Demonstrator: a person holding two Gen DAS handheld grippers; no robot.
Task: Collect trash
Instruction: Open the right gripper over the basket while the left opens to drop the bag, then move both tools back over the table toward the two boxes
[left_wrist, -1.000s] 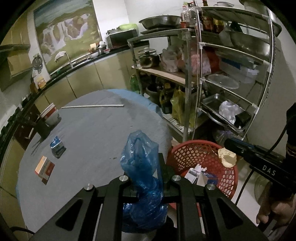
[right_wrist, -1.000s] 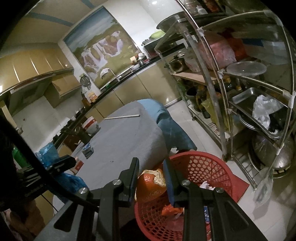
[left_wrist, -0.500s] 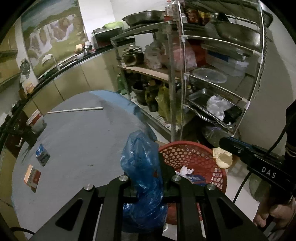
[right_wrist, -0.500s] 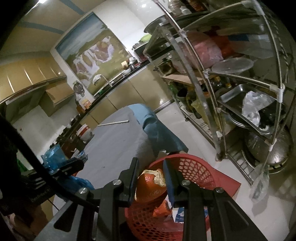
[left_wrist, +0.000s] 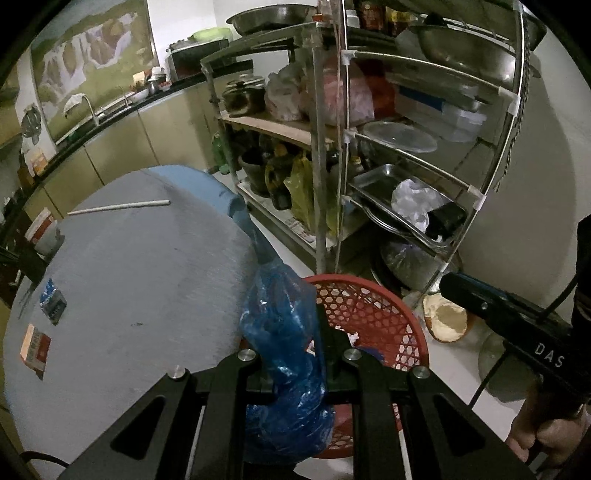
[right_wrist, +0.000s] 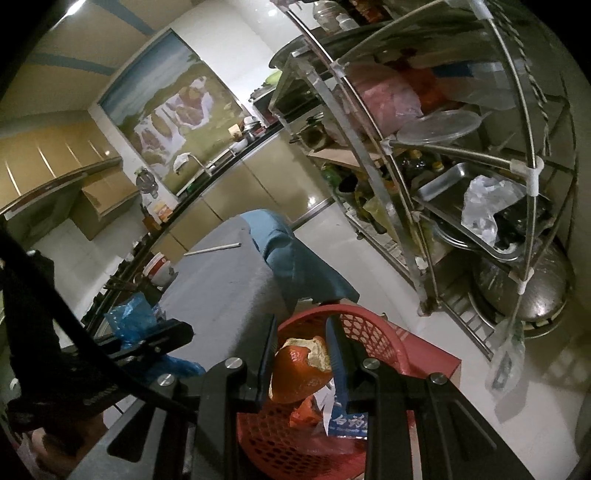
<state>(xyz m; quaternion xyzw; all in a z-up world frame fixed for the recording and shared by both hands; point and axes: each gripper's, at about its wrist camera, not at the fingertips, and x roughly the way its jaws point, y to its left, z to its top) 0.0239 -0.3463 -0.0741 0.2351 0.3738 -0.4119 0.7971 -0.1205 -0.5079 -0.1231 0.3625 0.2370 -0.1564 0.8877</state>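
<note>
My left gripper (left_wrist: 291, 325) is shut on a crumpled blue plastic bag (left_wrist: 280, 332), held over the edge of the grey round table (left_wrist: 129, 277) just above the near rim of a red mesh basket (left_wrist: 373, 314) on the floor. Paper scraps lie inside the basket. My right gripper (right_wrist: 301, 332) is shut on a piece of orange peel (right_wrist: 301, 365), hanging over the red basket (right_wrist: 373, 332). In the left wrist view the right gripper (left_wrist: 454, 288) reaches in from the right, the peel (left_wrist: 448, 321) showing its pale inner side. The left gripper (right_wrist: 173, 328) with the bag (right_wrist: 129, 314) appears at lower left.
A blue packet (left_wrist: 53, 301), a red-and-white box (left_wrist: 35, 345), a white stick (left_wrist: 118, 206) and a cup (left_wrist: 42, 230) lie on the table. A metal rack (left_wrist: 406, 147) crowded with pans and bags stands close behind the basket. A hand (left_wrist: 535, 435) holds the right gripper.
Both grippers have moved toward the basket with their loads still held. The basket now lies closer under the fingers, and the table has slid left in both views.
</note>
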